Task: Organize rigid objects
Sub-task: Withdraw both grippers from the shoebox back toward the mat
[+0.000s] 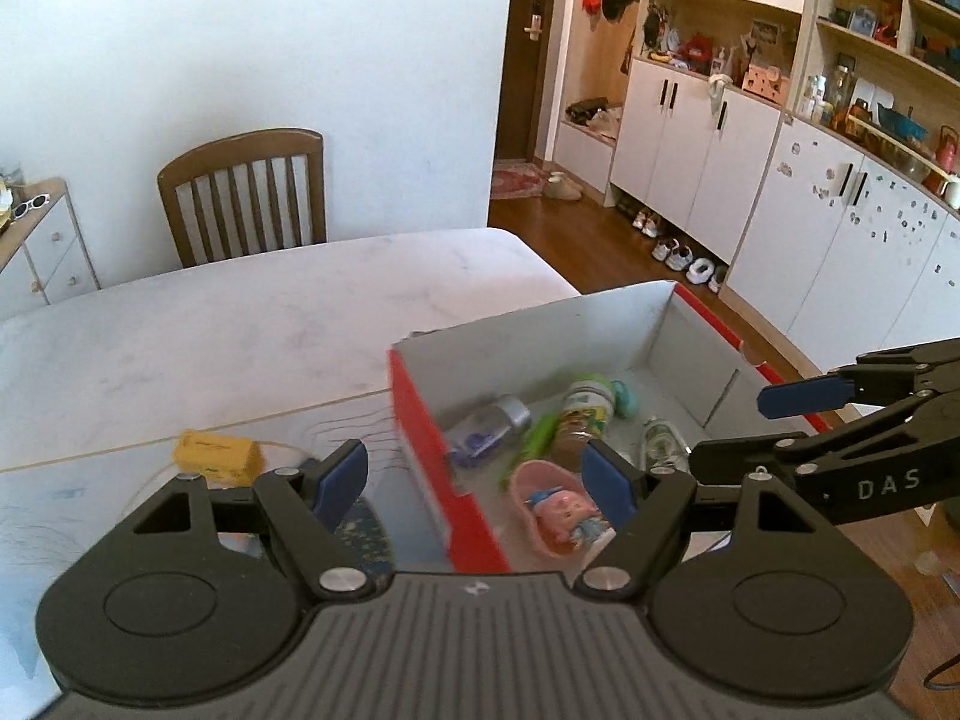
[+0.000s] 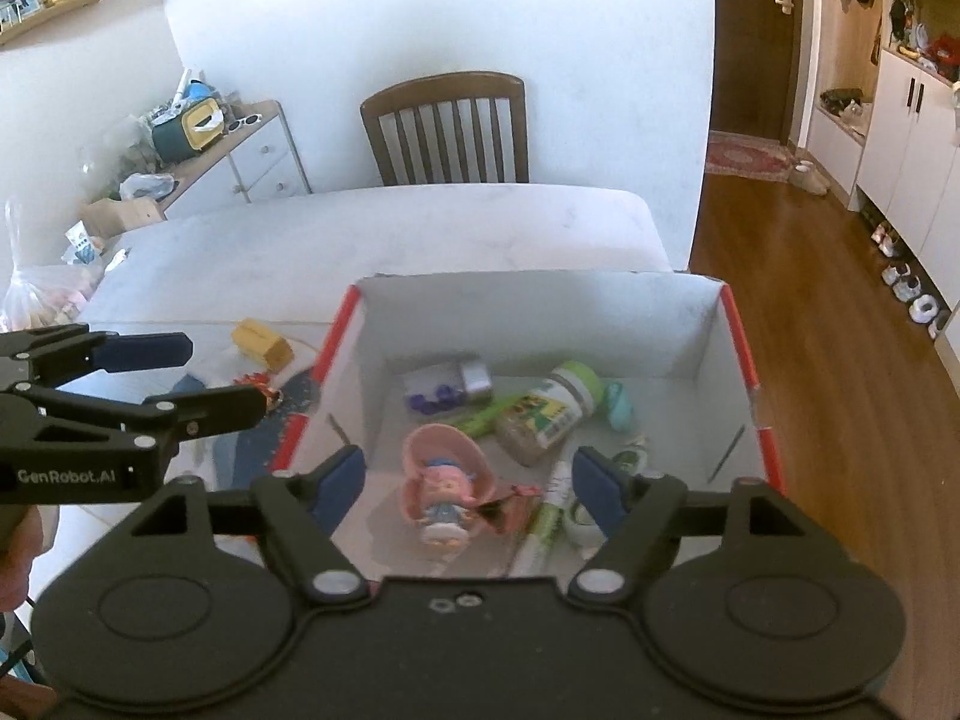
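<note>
step: drop just done, judged; both grippers above the box, nothing held
left gripper (image 1: 474, 477): fingers wide, empty
right gripper (image 2: 468, 480): fingers wide, empty
box (image 2: 708, 348): on bench (image 1: 240, 312), right side; holds pink doll toy (image 2: 444, 480), jar (image 2: 552, 414), small bottle (image 2: 450, 387)
leftover: yellow block (image 1: 219, 456) on bench, left of box
next: likely reach left for yellow block, close on it, carry into box

box (image 2: 741, 342): red outside, white inside. doll (image 2: 441, 510): pink with blue, in a pink shell (image 2: 444, 450). jar (image 2: 555, 411) at 1 o'clock of it: green lid, green-yellow label. block (image 2: 261, 343) at 10 o'clock: yellow. gripper pads (image 2: 343, 483): blue.
</note>
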Motion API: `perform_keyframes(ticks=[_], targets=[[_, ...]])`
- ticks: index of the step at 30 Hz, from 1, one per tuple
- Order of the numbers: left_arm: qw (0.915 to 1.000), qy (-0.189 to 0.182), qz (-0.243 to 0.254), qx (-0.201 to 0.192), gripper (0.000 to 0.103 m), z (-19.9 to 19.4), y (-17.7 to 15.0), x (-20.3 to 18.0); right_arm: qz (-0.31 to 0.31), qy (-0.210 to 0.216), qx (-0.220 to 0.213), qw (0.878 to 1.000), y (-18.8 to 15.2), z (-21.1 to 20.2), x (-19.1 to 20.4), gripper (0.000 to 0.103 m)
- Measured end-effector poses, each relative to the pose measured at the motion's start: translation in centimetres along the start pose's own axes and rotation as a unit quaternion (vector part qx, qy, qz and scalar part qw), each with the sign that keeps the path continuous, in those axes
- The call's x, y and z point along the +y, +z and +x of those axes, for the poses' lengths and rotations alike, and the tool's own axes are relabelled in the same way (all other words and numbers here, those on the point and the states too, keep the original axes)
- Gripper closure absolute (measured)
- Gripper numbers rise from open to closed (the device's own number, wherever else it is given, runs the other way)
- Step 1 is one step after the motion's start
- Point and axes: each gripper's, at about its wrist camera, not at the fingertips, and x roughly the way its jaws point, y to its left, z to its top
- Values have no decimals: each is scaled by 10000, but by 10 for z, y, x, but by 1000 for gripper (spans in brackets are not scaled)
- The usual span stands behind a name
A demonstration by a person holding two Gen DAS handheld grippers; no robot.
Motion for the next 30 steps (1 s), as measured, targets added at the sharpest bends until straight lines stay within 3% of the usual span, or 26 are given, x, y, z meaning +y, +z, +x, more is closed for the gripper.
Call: perform_keyframes(ticks=[16, 20, 24, 30], targets=[[9999, -61, -131, 34, 19, -30, -24, 97, -28, -39, -253, 9997, -5, 12, 97, 3], [9997, -140, -186, 8, 3, -33, -29, 120, -182, 51, -296, 9994, -5, 19, 124, 2], [9993, -312, -216, -33, 3, -30, -30, 140, -317, 151, -321, 9989, -4, 27, 149, 2], [9992, -223, -318, -20, 1, -15, -31, 166, -489, 165, -237, 9984, 1, 49, 176, 2]])
